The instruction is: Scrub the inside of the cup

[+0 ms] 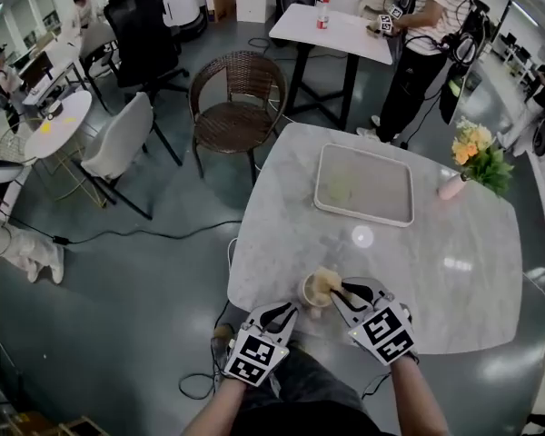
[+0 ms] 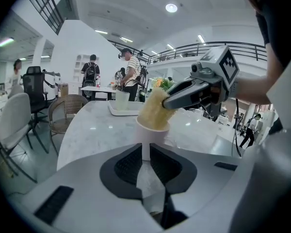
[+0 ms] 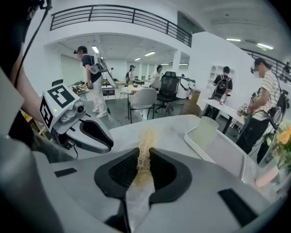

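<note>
A small white cup [image 1: 311, 295] stands near the front edge of the marble table [image 1: 436, 280]. A yellow sponge [image 1: 325, 282] sticks into its mouth. My right gripper [image 1: 339, 289] is shut on the sponge, which shows pinched between its pads in the right gripper view [image 3: 145, 152]. My left gripper [image 1: 295, 310] sits at the cup's left side. In the left gripper view a white strip of the cup [image 2: 151, 132] fills the narrow gap between the pads, so my left gripper [image 2: 145, 157] is shut on the cup. The cup's inside is hidden by the sponge.
A white tray [image 1: 386, 209] with a pale translucent cup [image 1: 340, 187] lies mid-table. A vase of flowers [image 1: 477, 160] stands at the right edge. A wicker chair [image 1: 236, 107] and a white chair [image 1: 118, 148] stand beyond the table; a person [image 1: 422, 39] stands by another table.
</note>
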A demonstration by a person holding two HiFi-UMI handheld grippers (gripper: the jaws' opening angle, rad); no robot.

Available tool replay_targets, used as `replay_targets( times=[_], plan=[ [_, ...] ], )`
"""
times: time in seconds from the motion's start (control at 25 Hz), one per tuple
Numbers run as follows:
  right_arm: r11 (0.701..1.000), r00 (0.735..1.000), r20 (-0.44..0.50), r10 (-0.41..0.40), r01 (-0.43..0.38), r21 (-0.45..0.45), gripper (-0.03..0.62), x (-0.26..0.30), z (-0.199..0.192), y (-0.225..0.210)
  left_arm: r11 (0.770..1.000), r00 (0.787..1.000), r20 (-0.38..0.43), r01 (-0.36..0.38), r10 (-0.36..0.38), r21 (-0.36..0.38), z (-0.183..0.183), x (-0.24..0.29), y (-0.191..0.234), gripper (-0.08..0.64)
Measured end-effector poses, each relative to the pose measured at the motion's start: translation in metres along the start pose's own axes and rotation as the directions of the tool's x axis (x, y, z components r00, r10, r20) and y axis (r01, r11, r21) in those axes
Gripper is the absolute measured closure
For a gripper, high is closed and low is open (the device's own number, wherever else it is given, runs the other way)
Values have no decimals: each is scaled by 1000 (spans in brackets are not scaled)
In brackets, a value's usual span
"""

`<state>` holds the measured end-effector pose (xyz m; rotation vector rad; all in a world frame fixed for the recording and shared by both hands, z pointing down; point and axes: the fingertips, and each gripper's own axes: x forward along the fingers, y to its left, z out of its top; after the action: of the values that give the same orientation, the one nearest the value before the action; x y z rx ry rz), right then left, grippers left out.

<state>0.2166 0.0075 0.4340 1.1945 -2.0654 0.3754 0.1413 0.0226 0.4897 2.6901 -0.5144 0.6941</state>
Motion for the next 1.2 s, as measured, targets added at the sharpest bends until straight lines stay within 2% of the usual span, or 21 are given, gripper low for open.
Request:
replay_targets(
  times=[0.32, 0.56, 0.76, 0.84, 1.0, 1.08, 1.2],
  plan=[
    [984, 990, -125, 66, -86, -159, 531, 5, 2, 15, 999, 1000, -3, 31, -31, 8, -14, 16, -23, 443],
    [969, 974, -199, 112, -151, -196, 532, 13, -3, 18, 995, 999, -33, -3, 6, 96, -18, 29, -44, 434],
    [940, 942, -309, 134, -220, -261, 532, 31, -10, 24, 995, 1000, -16, -5, 6, 102, -17, 30, -54, 434],
    [927, 922, -362, 136, -248, -283, 531, 39, -16, 29, 991, 1000, -18, -9, 12, 135, -16, 32, -57, 434],
    [905, 889, -442, 120, -281, -320, 532, 54, -29, 36, 971, 996, -23, -84, 91, 222, -14, 34, -62, 433],
    [901, 877, -464, 127, -297, -316, 532, 59, -31, 36, 965, 990, -16, -134, 141, 226, -12, 36, -63, 433],
    [891, 849, -498, 177, -353, -285, 532, 62, -33, 36, 953, 980, -11, -191, 199, 235, -8, 42, -66, 434]
  ],
)
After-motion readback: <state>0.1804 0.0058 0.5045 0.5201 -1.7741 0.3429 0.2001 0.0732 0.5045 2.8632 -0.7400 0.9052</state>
